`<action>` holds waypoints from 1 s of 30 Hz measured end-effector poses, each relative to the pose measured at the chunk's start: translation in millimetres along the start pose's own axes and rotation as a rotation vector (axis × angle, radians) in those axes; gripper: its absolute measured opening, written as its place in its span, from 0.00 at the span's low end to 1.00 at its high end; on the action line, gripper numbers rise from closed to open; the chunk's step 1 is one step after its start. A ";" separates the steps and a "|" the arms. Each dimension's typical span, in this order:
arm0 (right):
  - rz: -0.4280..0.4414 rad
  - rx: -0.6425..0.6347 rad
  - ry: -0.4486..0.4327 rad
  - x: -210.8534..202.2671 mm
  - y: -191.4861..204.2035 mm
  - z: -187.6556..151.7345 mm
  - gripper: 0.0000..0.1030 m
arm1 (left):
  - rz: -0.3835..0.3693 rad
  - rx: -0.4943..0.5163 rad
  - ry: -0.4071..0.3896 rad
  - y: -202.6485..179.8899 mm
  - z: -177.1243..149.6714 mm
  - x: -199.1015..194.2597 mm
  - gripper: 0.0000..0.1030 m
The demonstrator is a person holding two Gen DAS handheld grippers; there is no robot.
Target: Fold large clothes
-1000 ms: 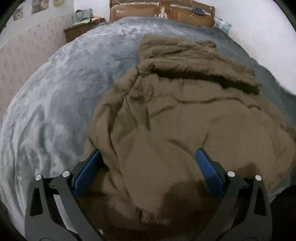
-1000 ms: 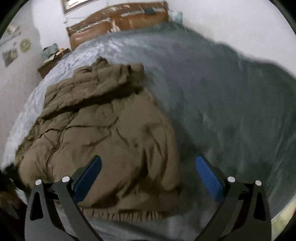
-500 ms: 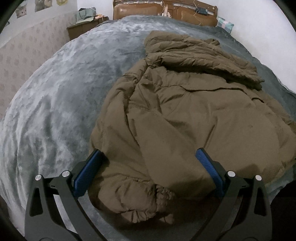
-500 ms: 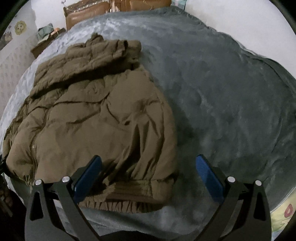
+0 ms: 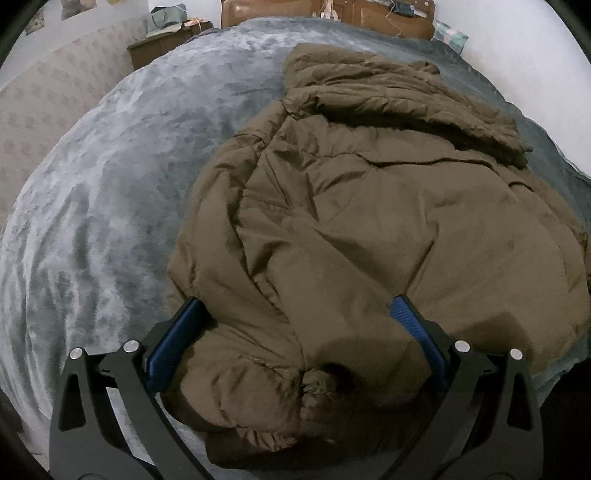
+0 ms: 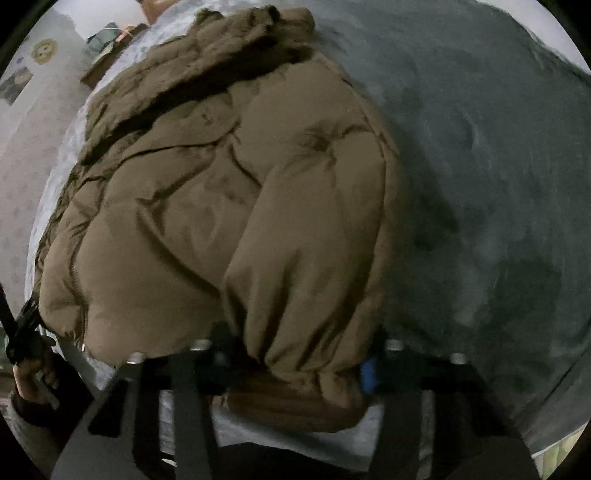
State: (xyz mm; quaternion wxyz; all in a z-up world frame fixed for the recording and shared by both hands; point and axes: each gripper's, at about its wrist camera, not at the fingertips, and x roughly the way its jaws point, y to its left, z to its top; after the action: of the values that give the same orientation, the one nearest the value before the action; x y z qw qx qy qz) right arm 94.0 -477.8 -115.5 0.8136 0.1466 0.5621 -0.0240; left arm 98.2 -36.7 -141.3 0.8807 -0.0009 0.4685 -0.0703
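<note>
A brown puffer jacket lies spread over a grey plush blanket that covers the bed, filling the centre and right of the frame. Its hood is bunched at the upper centre, pointing toward the brown headboard at the top edge. A sleeve is folded across the body, and its gathered cuff lies at the lower centre. The left claw hangs low over that end of the jacket, its jaws spread wide, with the blue pads standing either side of the sleeve. A wooden nightstand sits at the upper left, beside a patterned wall.
</note>
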 end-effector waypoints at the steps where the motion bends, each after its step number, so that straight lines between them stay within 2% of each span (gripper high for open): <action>1: 0.001 -0.010 -0.015 -3.2 2.2 -1.8 0.30 | -0.012 -0.001 -0.003 0.2 0.2 -0.7 0.85; 2: 0.006 -0.020 -0.034 -7.6 4.7 -4.5 0.28 | -0.032 0.000 -0.008 0.3 0.6 -2.2 0.78; 3: 0.009 -0.024 -0.046 -10.5 6.0 -6.1 0.24 | -0.046 0.002 -0.018 0.7 1.1 -5.0 0.60; 4: 0.012 -0.027 -0.064 -15.0 7.1 -8.1 0.22 | -0.064 0.002 -0.029 2.0 1.6 -8.8 0.47; 7: 0.023 -0.045 -0.106 -28.6 10.1 -15.7 0.21 | -0.122 -0.021 -0.047 9.5 3.6 -22.4 0.28; 9: 0.042 -0.058 -0.130 -37.8 10.7 -21.8 0.21 | -0.150 -0.040 -0.065 16.8 5.1 -36.2 0.24; 16: 0.139 -0.106 -0.207 -82.0 24.3 -45.8 0.19 | -0.181 -0.046 -0.133 37.9 12.0 -100.0 0.23; 20: 0.241 -0.080 -0.266 -110.6 19.7 -50.5 0.19 | -0.206 -0.069 -0.110 52.2 15.1 -114.3 0.23; 24: 0.362 -0.006 -0.300 -111.0 9.4 -28.1 0.19 | -0.179 -0.075 -0.102 59.2 39.7 -97.5 0.31; 26: 0.419 0.059 -0.314 -99.6 5.5 -8.4 0.19 | -0.156 -0.091 -0.141 63.5 68.6 -80.4 0.37; 28: 0.462 0.157 -0.330 -80.7 -1.9 19.0 0.19 | -0.143 -0.107 -0.138 66.7 95.2 -58.9 0.38; 30: 0.466 0.229 -0.342 -58.0 -0.4 45.7 0.19 | -0.132 -0.142 -0.144 71.9 119.0 -37.6 0.37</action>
State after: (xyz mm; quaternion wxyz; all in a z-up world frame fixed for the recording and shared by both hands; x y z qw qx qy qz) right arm 114.1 -497.6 -47.2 0.8583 0.3560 0.3618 0.0758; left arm 184.5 31.5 -48.4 0.9033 -0.0993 0.4065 -0.0943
